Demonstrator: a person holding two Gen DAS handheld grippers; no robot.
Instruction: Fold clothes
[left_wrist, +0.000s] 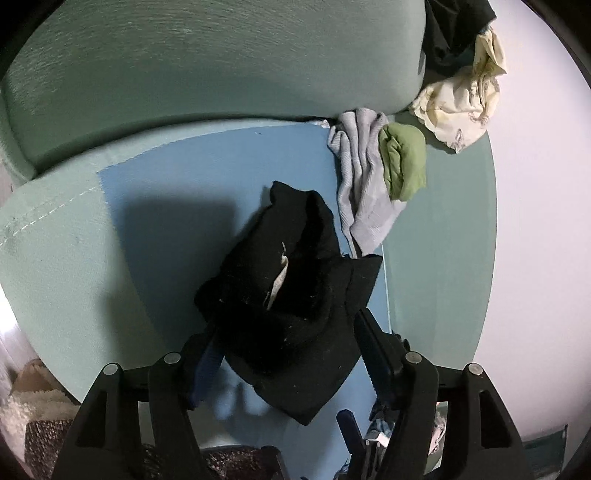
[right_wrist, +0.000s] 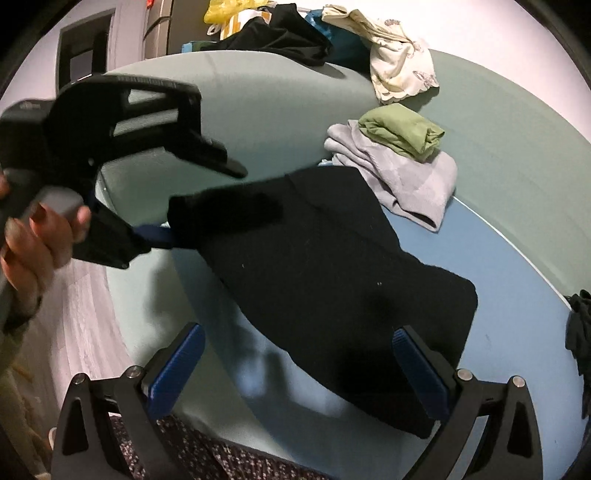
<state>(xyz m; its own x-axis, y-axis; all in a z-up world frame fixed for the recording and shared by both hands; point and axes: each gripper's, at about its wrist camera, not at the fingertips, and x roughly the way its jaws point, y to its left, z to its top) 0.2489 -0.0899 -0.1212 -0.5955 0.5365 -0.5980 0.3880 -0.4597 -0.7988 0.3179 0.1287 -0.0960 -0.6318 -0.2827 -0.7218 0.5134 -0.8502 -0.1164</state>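
Here, in the left wrist view, your left gripper (left_wrist: 291, 350) had its jaws partly open around a bunched end of the black garment (left_wrist: 291, 295), over the blue mat (left_wrist: 177, 177). In the right wrist view, your right gripper (right_wrist: 299, 369) stood wide and empty above the garment's spread part; mid-fold, I judged, so next you needed to take the free edge.

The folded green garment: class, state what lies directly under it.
The green garment rests on a folded pale lilac garment, which lies on the teal sofa seat by a blue mat. Whatever lies beneath the lilac piece is covered.
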